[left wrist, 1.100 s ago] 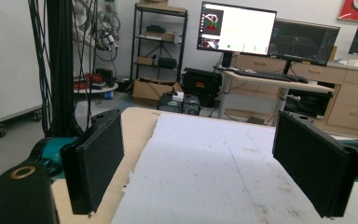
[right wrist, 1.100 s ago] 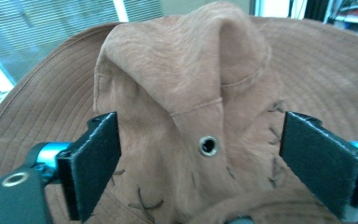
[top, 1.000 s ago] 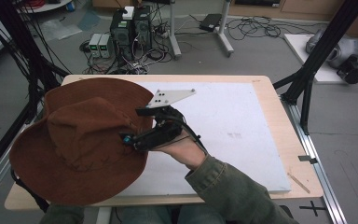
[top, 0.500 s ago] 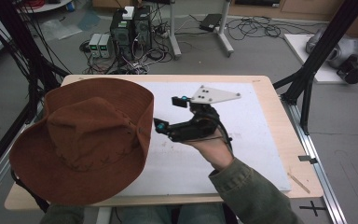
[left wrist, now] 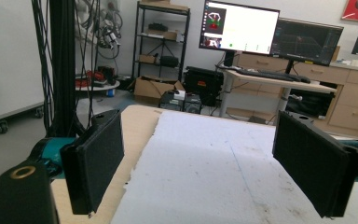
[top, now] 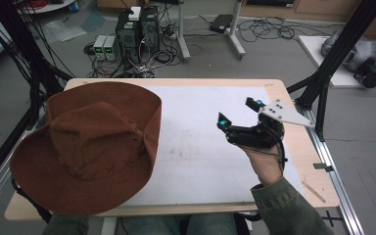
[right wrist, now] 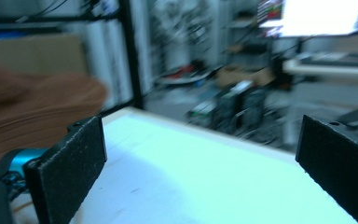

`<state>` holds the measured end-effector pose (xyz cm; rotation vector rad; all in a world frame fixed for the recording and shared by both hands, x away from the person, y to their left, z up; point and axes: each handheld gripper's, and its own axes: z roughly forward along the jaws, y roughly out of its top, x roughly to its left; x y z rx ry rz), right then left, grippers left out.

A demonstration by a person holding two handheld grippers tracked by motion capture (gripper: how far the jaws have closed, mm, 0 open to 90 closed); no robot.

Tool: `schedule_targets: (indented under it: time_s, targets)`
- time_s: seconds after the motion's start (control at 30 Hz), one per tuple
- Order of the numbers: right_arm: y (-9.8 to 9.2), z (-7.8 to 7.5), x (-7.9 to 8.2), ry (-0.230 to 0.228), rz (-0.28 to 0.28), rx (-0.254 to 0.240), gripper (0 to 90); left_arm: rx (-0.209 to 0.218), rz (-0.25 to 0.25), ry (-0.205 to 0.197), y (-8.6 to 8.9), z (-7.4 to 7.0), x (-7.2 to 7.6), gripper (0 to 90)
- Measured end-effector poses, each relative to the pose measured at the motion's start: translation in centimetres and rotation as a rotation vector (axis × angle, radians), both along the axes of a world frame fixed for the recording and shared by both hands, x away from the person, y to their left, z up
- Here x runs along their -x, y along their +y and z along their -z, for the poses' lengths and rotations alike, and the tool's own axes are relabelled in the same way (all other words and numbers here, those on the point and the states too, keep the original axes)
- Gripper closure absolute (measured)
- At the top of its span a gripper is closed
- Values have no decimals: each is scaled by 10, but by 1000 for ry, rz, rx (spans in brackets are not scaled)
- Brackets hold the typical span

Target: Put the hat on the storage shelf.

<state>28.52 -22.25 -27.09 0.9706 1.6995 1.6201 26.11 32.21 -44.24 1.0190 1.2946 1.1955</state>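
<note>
The brown hat (top: 90, 147) is looking light and floppy; gripping its brim at 3 o'clock seems best, while the right gripper (top: 237, 113) and left gripper (left wrist: 200, 163) are both gaping wide, empty

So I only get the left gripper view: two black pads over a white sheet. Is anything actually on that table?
Observer: Yes. A big brown hat lies on the left side of the table, its brim past the near edge.
Operator: And the other gripper?
Observer: The right gripper is held over the right part of the white sheet, its fingers apart with nothing between them.
Operator: Is it touching the hat?
Observer: No. A bare stretch of sheet lies between them.
</note>
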Motion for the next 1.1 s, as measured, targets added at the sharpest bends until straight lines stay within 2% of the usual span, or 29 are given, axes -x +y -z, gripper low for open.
schedule_targets:
  time_s: [0.03, 0.17, 0.2, 0.33, 0.37, 0.4, 0.47, 0.5, 0.57, 0.63, 0.67, 0.8, 0.93, 1.1]
  targets:
    - [-9, 7, 3, -11, 52, -5, 14, 0, -1, 0, 0, 0, 0, 168]
    - [-16, 19, 5, -4, 109, 19, 14, 3, -4, -1, 0, 0, 1, 168]
    - [-19, 29, 8, 0, 157, 35, 14, 4, -5, -4, 0, 0, 1, 168]
    - [-25, 42, 13, -15, 201, 22, 14, 6, 2, 2, 1, 0, 1, 167]
    - [-29, 52, 13, -2, 217, 20, 14, 8, 4, 2, 1, 0, 1, 167]
    - [-29, 52, 13, -2, 217, 20, 14, 9, 1, 0, 1, 0, 1, 167]
    - [-35, 63, 12, 15, 240, 12, 14, 10, 1, -1, 1, 0, 1, 167]
    - [-42, 76, 9, 23, 283, 0, 14, 10, 0, 0, 1, 0, 1, 167]
    - [-44, 79, 9, 21, 302, -3, 14, 9, -1, 0, 1, 0, 1, 167]
    - [-49, 90, 6, 4, 342, -6, 14, 9, -2, 1, 1, 0, 1, 167]
    - [-53, 101, 3, -8, 373, 0, 14, 9, -2, 1, 1, 0, 1, 167]
    - [-58, 116, -1, -16, 396, 0, 14, 11, -2, 1, 1, 1, 1, 167]
    - [-64, 129, -6, 1, 416, 2, 14, 14, 2, -1, 1, 1, 1, 167]
    - [-71, 141, -10, -6, 456, 29, 14, 16, -1, -1, 2, 1, 1, 167]
